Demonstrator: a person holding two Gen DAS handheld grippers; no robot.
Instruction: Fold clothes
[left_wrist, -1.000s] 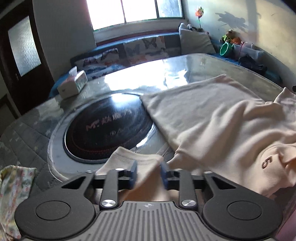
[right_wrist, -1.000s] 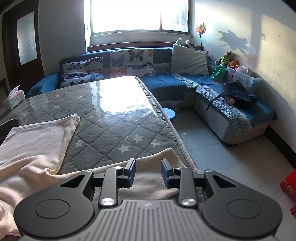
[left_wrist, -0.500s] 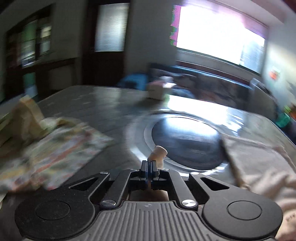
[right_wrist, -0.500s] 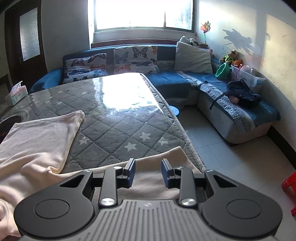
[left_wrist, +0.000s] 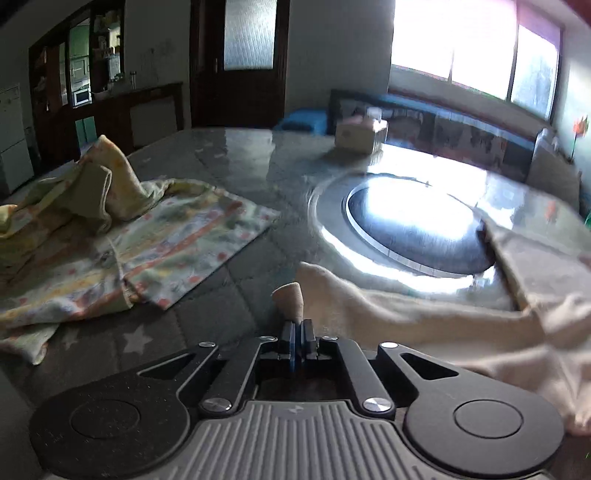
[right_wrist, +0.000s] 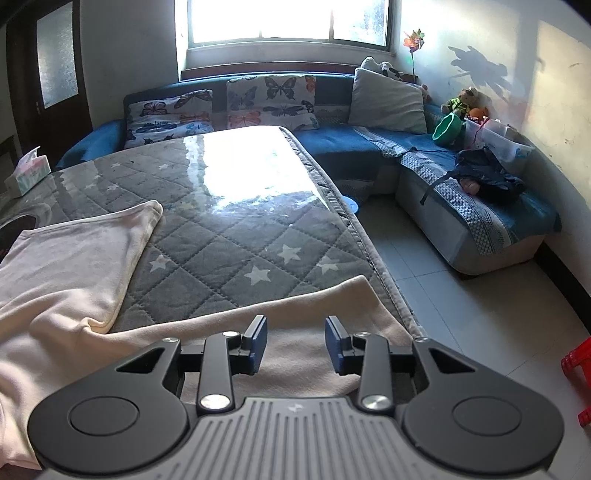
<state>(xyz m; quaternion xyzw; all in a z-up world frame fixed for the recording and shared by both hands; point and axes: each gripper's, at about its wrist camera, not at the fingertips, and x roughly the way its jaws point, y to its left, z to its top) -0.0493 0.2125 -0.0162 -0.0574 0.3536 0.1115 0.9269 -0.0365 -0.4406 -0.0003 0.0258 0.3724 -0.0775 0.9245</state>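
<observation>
Swung leftward since a second ago, the left gripper (left_wrist: 296, 328) now pinches a cuff of the cream garment (left_wrist: 436, 317), which trails right across the quilted table (left_wrist: 236, 166). At the table's right edge, the right gripper (right_wrist: 295, 345) hovers spread over the garment's sleeve (right_wrist: 295, 314).

Both views are backlit by a blown-out window (right_wrist: 288, 18); glare is thrown across the table (right_wrist: 240, 177) (left view smeared by motion blur).
</observation>
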